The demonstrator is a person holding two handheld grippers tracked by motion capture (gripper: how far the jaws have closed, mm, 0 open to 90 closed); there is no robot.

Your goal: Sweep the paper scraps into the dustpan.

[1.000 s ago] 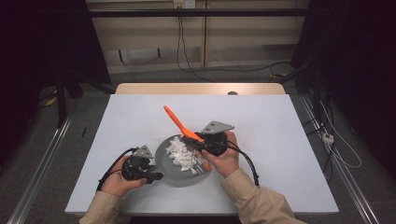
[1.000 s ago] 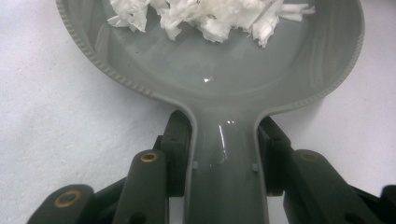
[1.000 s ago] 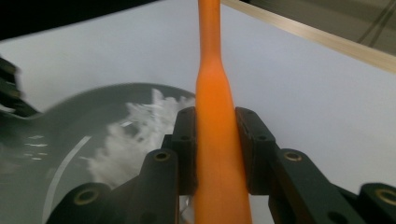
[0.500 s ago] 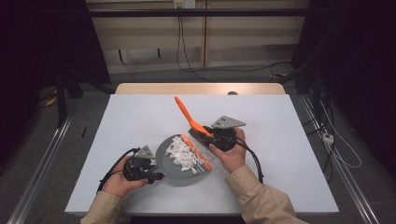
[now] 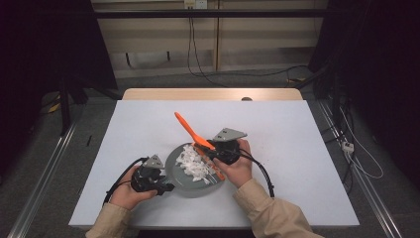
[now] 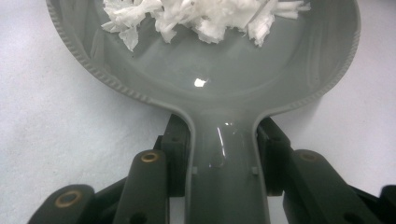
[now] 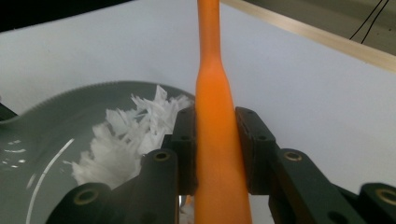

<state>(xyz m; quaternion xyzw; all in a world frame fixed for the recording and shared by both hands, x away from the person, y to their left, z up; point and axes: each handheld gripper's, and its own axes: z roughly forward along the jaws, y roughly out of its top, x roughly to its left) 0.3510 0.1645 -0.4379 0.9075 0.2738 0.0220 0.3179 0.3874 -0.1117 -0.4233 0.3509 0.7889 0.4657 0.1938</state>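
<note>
A grey pan (image 5: 184, 184) holding several white paper shreds (image 5: 194, 161) sits on the white table near its front edge. My left gripper (image 5: 166, 187) is shut on the pan's handle (image 6: 227, 158), with a black pad on each side. My right gripper (image 5: 213, 153) is shut on an orange spatula (image 5: 189, 130) at the pan's right rim. The spatula's handle slants up and to the far left, and its blade end (image 5: 218, 172) reaches down by the shreds. In the right gripper view the spatula (image 7: 214, 93) rises between the pads above the shreds (image 7: 126, 140).
The white table (image 5: 297, 148) has bare room to the right, left and behind the pan. A wooden strip (image 5: 213, 94) runs along its far edge. Black cables trail from both grippers toward the person's sleeves (image 5: 270, 215).
The right gripper, with the spatula in it, lifted a little to the right, then came back down and left over the pan's rim. The left gripper and the pan kept still.
</note>
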